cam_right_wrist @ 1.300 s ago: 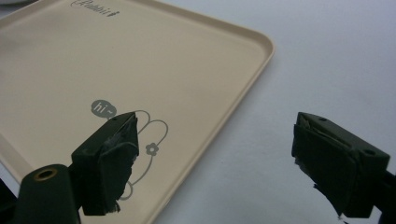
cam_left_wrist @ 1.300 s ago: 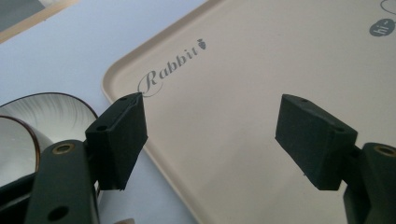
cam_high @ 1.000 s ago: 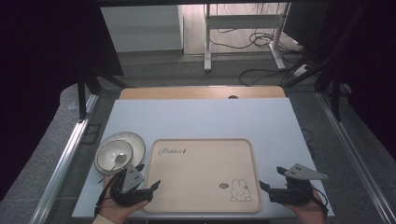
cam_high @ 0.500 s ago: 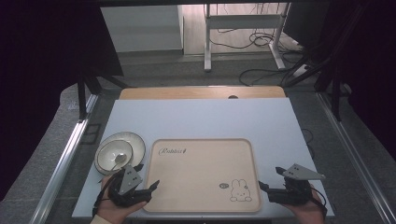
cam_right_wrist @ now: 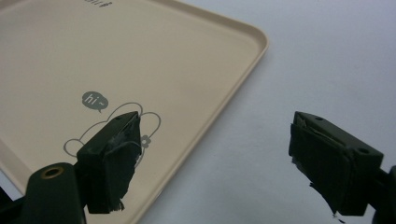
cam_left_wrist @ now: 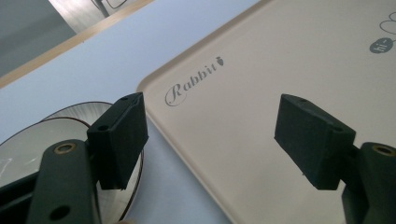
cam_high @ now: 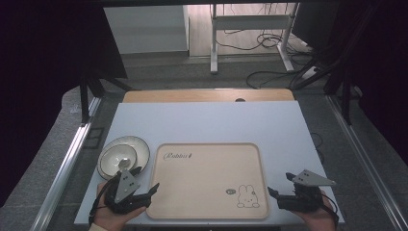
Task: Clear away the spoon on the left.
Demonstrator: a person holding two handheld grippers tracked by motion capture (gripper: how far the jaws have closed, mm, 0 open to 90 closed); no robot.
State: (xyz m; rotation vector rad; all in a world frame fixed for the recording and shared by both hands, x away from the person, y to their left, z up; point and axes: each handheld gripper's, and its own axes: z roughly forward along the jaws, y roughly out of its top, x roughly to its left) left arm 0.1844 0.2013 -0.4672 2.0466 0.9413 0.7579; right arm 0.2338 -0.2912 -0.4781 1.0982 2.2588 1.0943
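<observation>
Both tongs wide, empty; high view alone shows stacked bowls (cam_high: 123, 156) whole beside tray (cam_high: 207, 180).

White table top (cam_high: 207, 122), wooden strip (cam_high: 207, 95) along its far edge, grey floor (cam_high: 192, 72) beyond, metal desk legs (cam_high: 214, 43), loose black cables (cam_high: 269, 77).

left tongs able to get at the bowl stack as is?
Probably yes. The left tongs stand open just on the person's side of the stacked bowls, which sit beside the tray. Nothing lies between them, and the stack's near rim is exposed.
</observation>
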